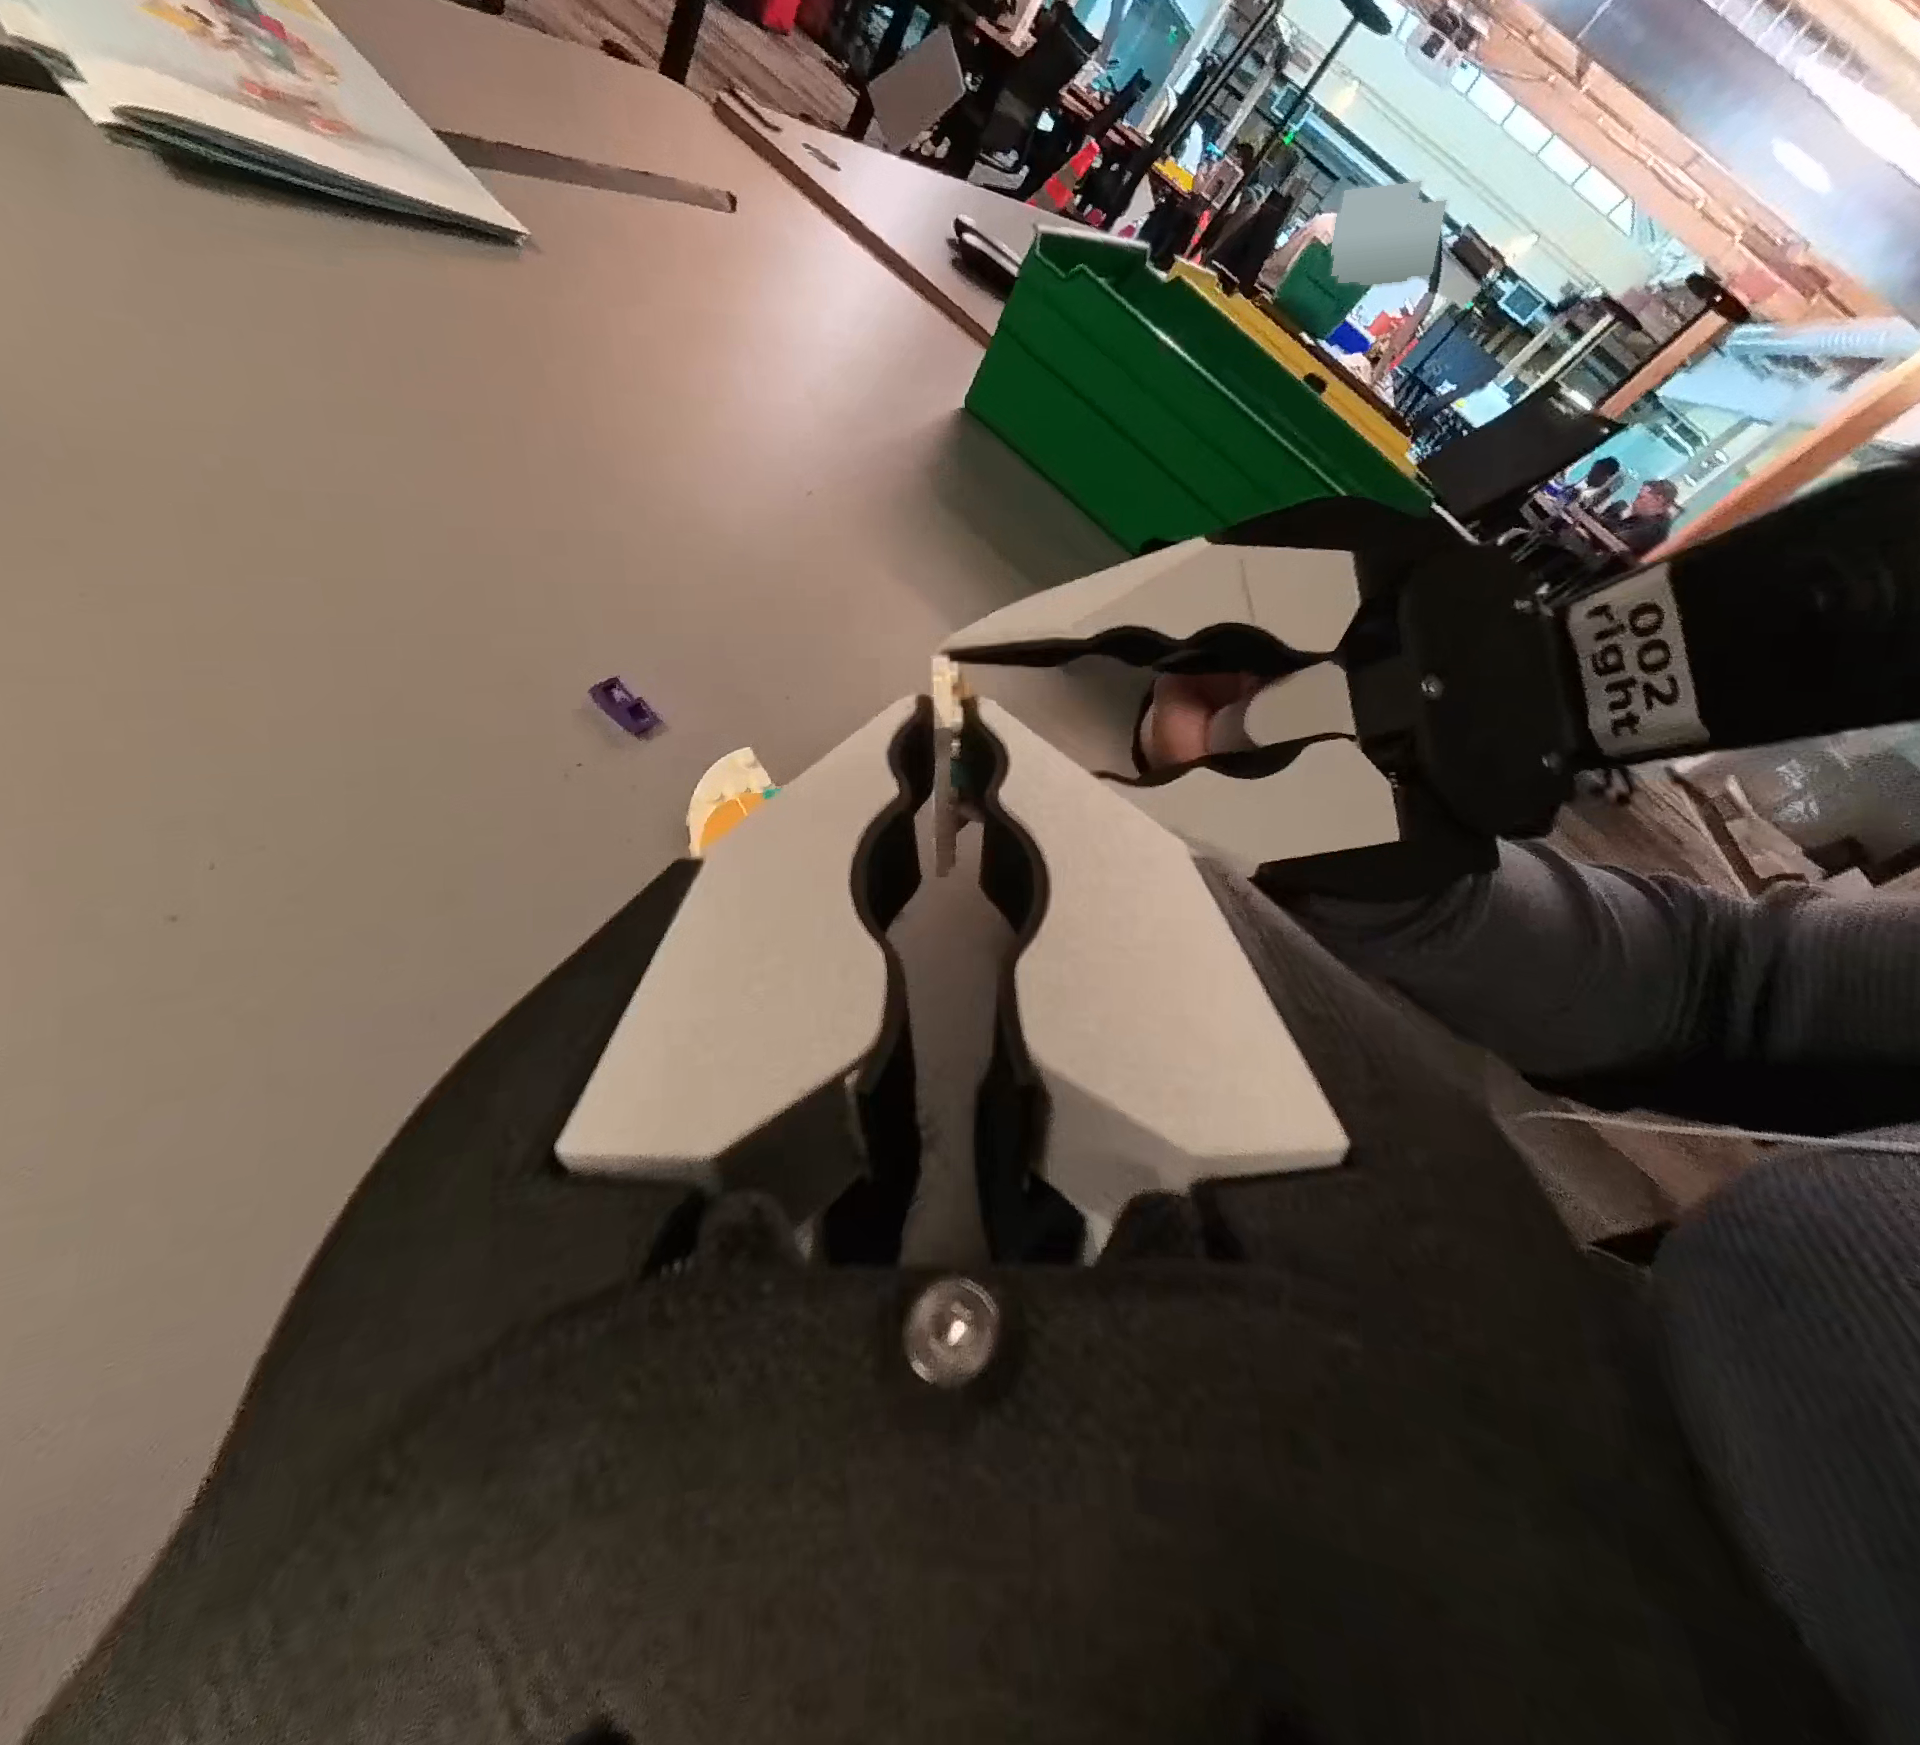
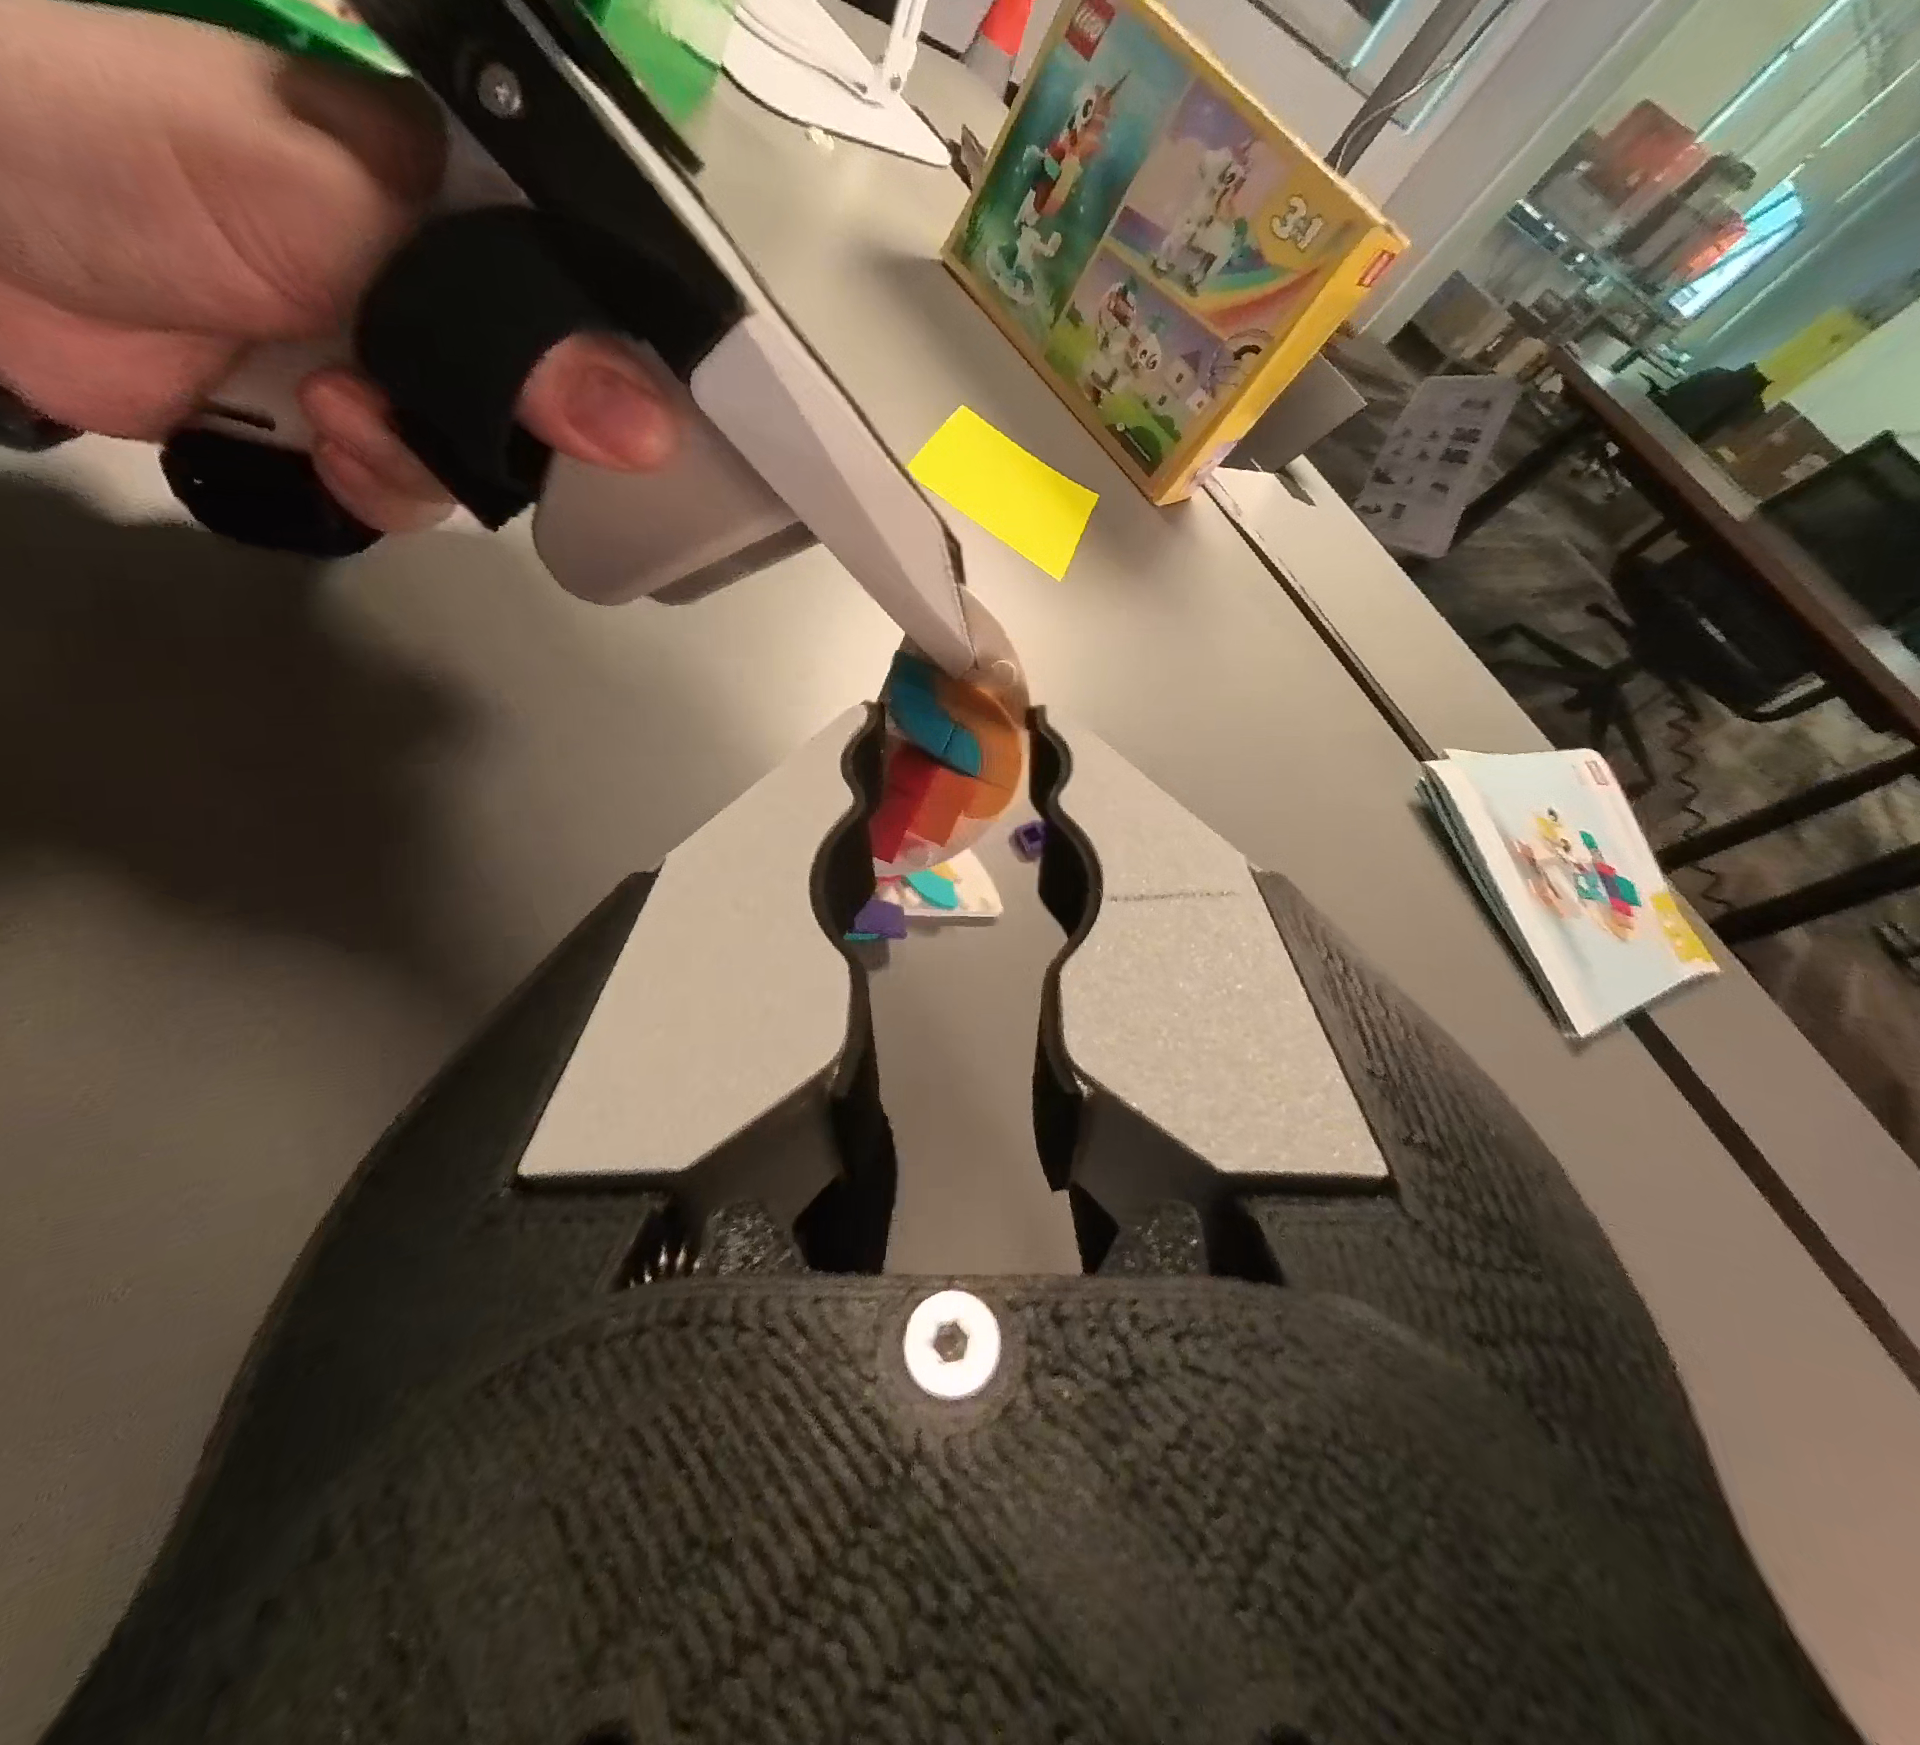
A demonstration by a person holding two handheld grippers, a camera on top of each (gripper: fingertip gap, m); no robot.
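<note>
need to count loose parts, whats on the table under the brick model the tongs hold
Under the brick model: a white plate piece with teal and purple bits, plus a purple brick. The model covers the rest.

Writing shows on toy box [image 2: 1164, 241], gripper label [image 1: 1636, 679]

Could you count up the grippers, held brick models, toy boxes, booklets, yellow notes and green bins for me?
Grippers: 2 (left gripper, right gripper)
Brick model: 1
Toy box: 1
Booklet: 1
Yellow note: 1
Green bin: 1
Total: 7
</note>
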